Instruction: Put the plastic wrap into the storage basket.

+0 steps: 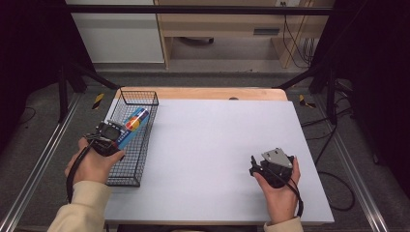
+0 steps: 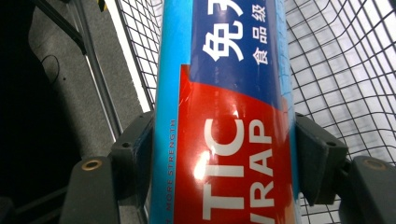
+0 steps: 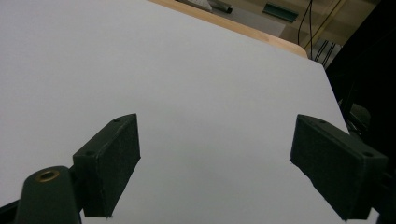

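Observation:
A long blue and red box of plastic wrap (image 1: 131, 126) lies over the black wire basket (image 1: 144, 98) at the table's left side. My left gripper (image 1: 117, 137) is shut on the box's near end. In the left gripper view the plastic wrap box (image 2: 229, 116) runs up between the two black pads (image 2: 135, 158), which press on its sides, with the basket mesh (image 2: 345, 70) behind it. Near the front right of the table my right gripper (image 1: 254, 165) rests in a hand. Its jaws stand wide apart over the bare white table top (image 3: 187, 84), so the right gripper (image 3: 215, 163) is open.
The white table top (image 1: 217, 145) stretches between the basket and the right hand. A wooden edge (image 1: 203, 93) runs along the back of the table. Dark frame posts (image 1: 63, 82) and cables (image 1: 333, 183) stand beside the table on both sides.

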`<state>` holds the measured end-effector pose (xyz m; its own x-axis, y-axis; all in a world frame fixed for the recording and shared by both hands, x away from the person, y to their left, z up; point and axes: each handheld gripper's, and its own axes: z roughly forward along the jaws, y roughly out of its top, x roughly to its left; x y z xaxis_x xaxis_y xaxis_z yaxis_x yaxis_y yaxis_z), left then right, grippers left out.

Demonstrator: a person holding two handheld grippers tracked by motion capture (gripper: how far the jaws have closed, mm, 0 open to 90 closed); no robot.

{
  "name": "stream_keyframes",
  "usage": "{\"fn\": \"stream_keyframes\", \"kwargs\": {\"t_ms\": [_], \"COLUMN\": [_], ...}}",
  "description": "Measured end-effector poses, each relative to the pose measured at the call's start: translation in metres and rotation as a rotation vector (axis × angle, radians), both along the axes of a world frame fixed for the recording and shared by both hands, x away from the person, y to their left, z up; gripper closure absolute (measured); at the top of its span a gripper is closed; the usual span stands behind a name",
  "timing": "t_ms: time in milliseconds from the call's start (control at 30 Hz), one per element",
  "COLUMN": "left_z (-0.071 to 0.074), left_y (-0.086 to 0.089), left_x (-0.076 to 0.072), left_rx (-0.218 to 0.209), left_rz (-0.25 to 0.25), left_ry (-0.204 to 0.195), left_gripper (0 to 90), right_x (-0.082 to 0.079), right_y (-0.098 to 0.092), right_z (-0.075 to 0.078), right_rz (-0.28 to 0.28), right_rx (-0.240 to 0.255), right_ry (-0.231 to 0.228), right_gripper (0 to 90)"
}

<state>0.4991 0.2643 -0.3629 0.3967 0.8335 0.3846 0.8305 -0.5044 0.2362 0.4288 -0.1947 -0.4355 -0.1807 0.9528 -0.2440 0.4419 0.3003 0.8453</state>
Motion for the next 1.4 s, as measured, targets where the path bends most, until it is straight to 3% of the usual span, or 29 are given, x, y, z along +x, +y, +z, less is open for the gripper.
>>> {"fn": "stream_keyframes", "kwargs": {"t_ms": [300,367,700,800,900,1100,1133,1167,1300,1400], "left_z": [-0.006,-0.010,-0.013,-0.016,-0.015,-0.003,-0.003,0.011,0.038,0.046], "left_y": [-0.004,-0.006,-0.004,0.000,0.001,-0.005,-0.005,-0.008,-0.021,-0.034], "left_x": [0.006,0.009,0.009,0.007,0.006,-0.008,-0.008,-0.015,-0.032,-0.041], "left_rx": [0.046,0.052,0.027,-0.013,-0.018,0.031,0.031,0.041,-0.021,-0.065], "left_rz": [0.003,0.000,0.011,0.013,0.010,-0.033,-0.033,-0.057,-0.139,-0.193], "left_ry": [0.045,0.070,0.075,0.062,0.057,-0.035,-0.035,-0.094,-0.246,-0.305], "left_gripper": [32.0,32.0,31.8,31.1,31.0,25.3,22.5,21.1,11.8,9.0], "right_x": [0.001,0.002,0.002,0.002,0.002,0.002,0.002,0.002,0.002,0.002], "right_y": [0.000,0.000,0.002,0.000,0.000,-0.001,-0.001,-0.001,-0.002,-0.002], "right_z": [-0.001,-0.001,-0.003,-0.003,-0.003,-0.002,-0.002,-0.002,-0.001,-0.001], "right_rz": [0.006,0.010,0.019,0.014,0.015,0.016,0.016,0.016,0.021,0.020], "right_rx": [-0.002,-0.001,-0.005,-0.004,-0.005,-0.007,-0.005,-0.005,-0.012,-0.012], "right_ry": [0.011,0.012,0.022,0.024,0.026,0.026,0.025,0.021,0.011,0.007], "right_gripper": [15.9,15.9,15.9,15.9,15.8,14.9,14.7,14.3,11.3,10.2]}}
